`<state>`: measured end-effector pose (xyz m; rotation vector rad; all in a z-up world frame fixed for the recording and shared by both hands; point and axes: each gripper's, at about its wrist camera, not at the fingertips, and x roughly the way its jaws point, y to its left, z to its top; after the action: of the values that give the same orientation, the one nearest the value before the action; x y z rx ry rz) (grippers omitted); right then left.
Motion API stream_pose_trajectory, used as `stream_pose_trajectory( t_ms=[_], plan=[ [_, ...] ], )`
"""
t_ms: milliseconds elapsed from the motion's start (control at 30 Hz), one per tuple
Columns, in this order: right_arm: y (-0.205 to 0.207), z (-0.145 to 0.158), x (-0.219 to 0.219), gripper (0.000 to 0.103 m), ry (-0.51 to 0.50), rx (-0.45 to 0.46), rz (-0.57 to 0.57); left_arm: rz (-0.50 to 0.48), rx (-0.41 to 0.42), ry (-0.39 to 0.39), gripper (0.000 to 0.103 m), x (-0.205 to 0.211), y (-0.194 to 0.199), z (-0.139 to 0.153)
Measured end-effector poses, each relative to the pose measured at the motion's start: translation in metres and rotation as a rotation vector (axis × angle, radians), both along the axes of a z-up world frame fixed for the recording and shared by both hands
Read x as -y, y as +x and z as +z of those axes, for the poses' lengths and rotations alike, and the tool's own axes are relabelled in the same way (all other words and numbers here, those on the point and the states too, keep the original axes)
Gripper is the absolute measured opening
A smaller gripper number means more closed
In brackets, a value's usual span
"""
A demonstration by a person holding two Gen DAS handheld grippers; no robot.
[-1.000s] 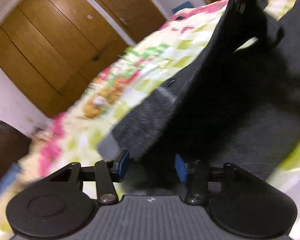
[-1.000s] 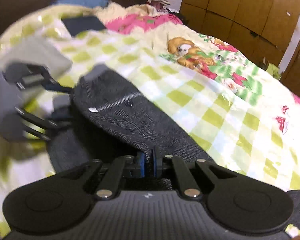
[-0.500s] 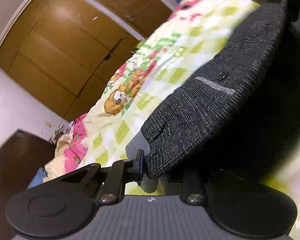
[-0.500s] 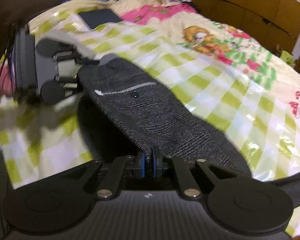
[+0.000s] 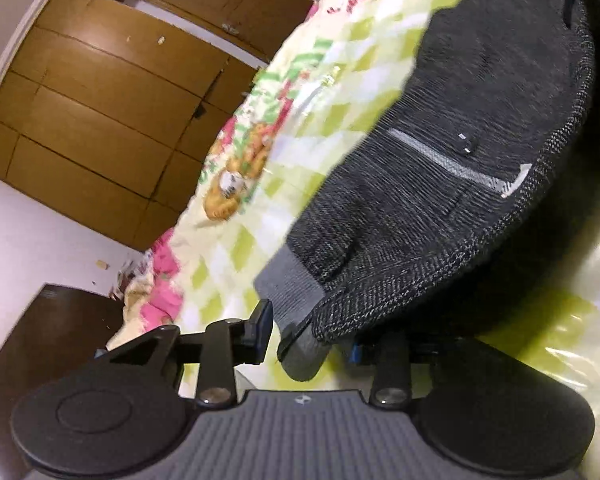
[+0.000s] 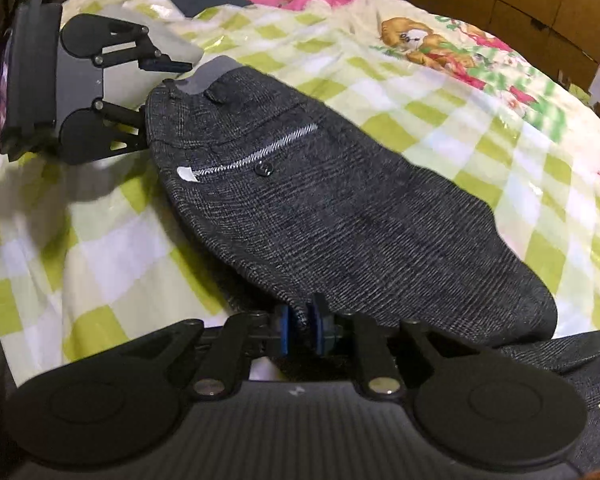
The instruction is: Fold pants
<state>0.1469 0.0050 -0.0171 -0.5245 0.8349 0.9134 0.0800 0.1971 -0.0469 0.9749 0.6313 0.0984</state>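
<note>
The right gripper (image 6: 300, 330) is low over the bed. Its blue fingers (image 6: 283, 330) sit close together with a thin edge of the pants (image 6: 340, 208) between them. The fingers are opening a little, and the cloth edge is still pinched there.

The pants are dark grey. They lie folded on the bed sheet (image 6: 480, 120), which has green and white squares. They stretch from the right gripper up to the left gripper (image 6: 160, 92). A pale pocket line (image 6: 256, 156) and a small button (image 6: 265, 169) show on top.

In the left wrist view, the left gripper (image 5: 312, 332) is at the waist end of the pants (image 5: 440, 200). Its fingers are partly apart and are opening. The grey waistband (image 5: 288, 284) sits between them. One finger (image 5: 260, 330) stands free of the cloth, with a gap showing. The other finger is mostly hidden under the pants, so I cannot tell if it touches.

Farther off, the sheet has a cartoon picture (image 5: 232, 184) and pink patches. Behind the bed is a brown wooden wardrobe (image 5: 100, 120).
</note>
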Motion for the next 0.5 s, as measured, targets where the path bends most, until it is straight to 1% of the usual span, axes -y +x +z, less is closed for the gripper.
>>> stream_pose_trajectory(
  t_ms=[67,133,200,300,333,367,433,500],
  plan=[
    [0.006,0.01,-0.001,0.01,0.028,0.008,-0.018,-0.006,0.016,0.008,0.052,-0.006,0.009,0.008],
    [0.011,0.021,-0.002,0.01,0.057,0.028,-0.036,0.008,0.047,0.007,0.052,-0.013,0.014,0.013],
    [0.009,0.024,-0.005,0.01,0.058,0.048,-0.032,0.016,0.036,0.021,0.052,-0.018,0.013,0.005],
    [0.0,0.0,-0.016,0.01,-0.021,0.068,0.015,0.031,-0.041,0.088,0.052,-0.02,0.002,-0.025],
    [-0.003,-0.011,-0.019,0.011,-0.051,0.057,0.027,0.039,-0.066,0.107,0.052,-0.02,-0.003,-0.033],
    [-0.007,-0.019,-0.02,0.016,-0.067,0.051,0.029,0.045,-0.083,0.117,0.052,-0.021,-0.01,-0.037],
    [-0.012,-0.022,-0.017,0.018,-0.064,0.06,0.026,0.062,-0.095,0.111,0.052,-0.022,-0.023,-0.035],
    [-0.013,-0.018,-0.01,0.025,-0.051,0.054,0.016,0.096,-0.095,0.096,0.052,-0.026,-0.033,-0.029]
  ],
)
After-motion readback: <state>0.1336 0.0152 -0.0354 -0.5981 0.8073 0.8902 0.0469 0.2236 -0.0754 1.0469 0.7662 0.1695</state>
